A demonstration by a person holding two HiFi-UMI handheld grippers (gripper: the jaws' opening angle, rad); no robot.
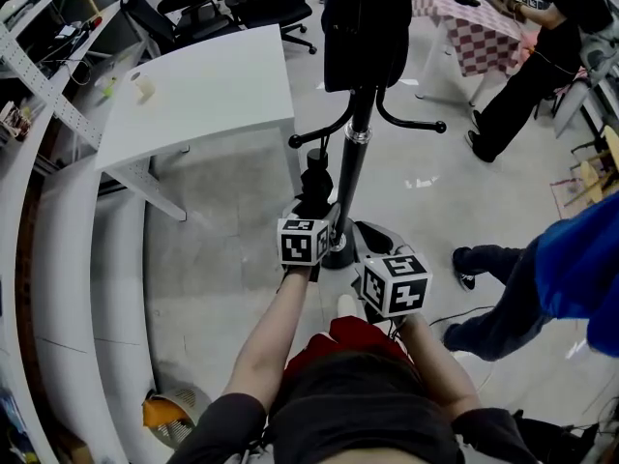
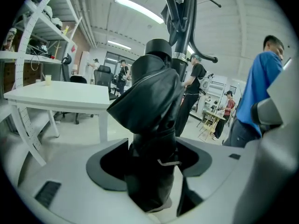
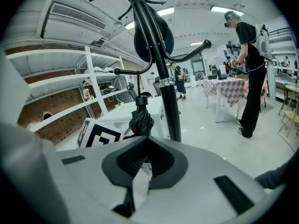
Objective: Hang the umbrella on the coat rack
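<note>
The folded black umbrella [image 1: 315, 177] stands upright just left of the black coat rack [image 1: 354, 153], below its left hook [image 1: 308, 139]. In the left gripper view the umbrella [image 2: 152, 106] fills the middle, and my left gripper [image 2: 154, 164] has its jaws wide around the lower end with dark gaps on both sides. I cannot tell whether its strap is over the hook. My right gripper [image 1: 370, 238] is low on the pole's right. Its jaws [image 3: 138, 181] are nearly together with nothing between them, and the umbrella [image 3: 140, 120] and pole [image 3: 156, 55] lie beyond.
A black garment [image 1: 363, 27] hangs at the rack's top. A white table [image 1: 203, 85] stands to the left with office chairs [image 1: 261, 3] behind. A person in black [image 1: 527, 75] stands by a checkered table [image 1: 474, 17]; a person in blue [image 1: 571, 259] is close on the right. Shelving [image 1: 39, 75] lines the left.
</note>
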